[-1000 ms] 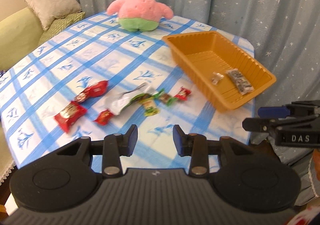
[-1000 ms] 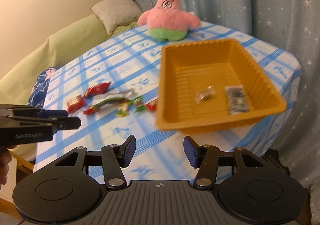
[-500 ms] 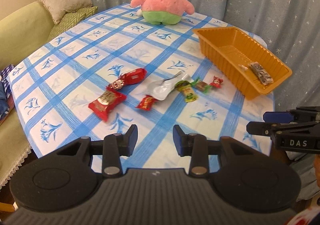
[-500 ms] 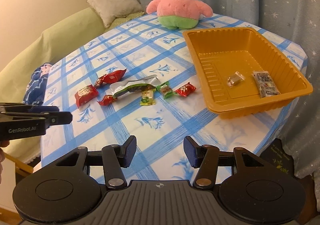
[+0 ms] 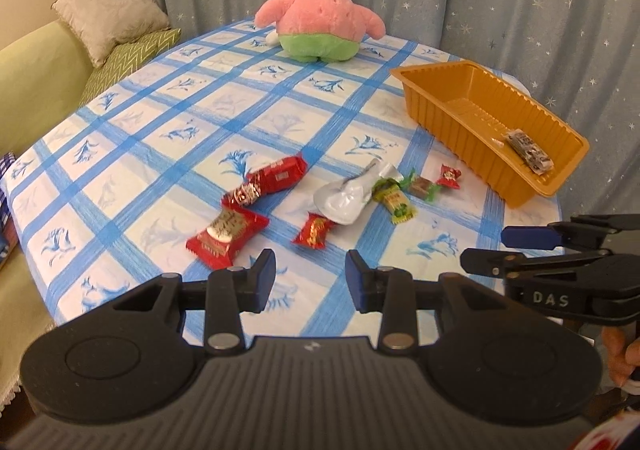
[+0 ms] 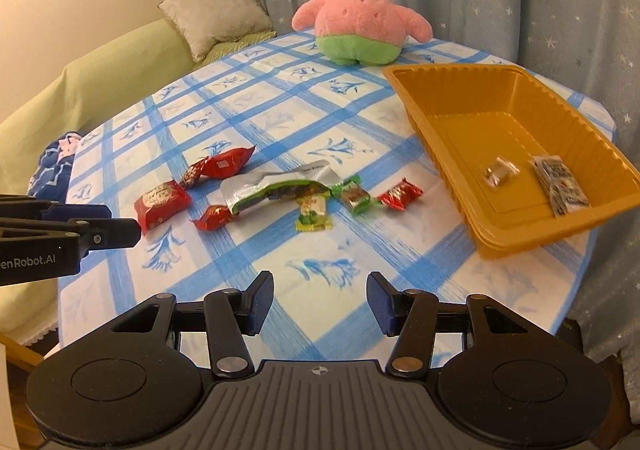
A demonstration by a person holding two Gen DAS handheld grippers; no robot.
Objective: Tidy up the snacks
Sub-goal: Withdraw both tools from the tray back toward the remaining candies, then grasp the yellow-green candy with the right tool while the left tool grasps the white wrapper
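Both the left gripper (image 5: 310, 278) and right gripper (image 6: 320, 304) hover with jaws apart, empty. Wrapped snacks (image 6: 308, 193) lie scattered on the checked tablecloth (image 6: 256, 101) beside the orange tray (image 6: 516, 242). Likely light, crinkly, slippery; pinch each across the middle or by a twisted end.

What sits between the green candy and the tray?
One red candy lies between the green candy and the tray on the cloth, clearest in the right wrist view.

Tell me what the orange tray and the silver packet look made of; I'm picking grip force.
Orange tray: apparently thin moulded plastic, semi-gloss, with ribbed walls and a rolled rim. Silver packet: looks like metallised foil film, shiny and crinkled, lying flat; probably flimsy.
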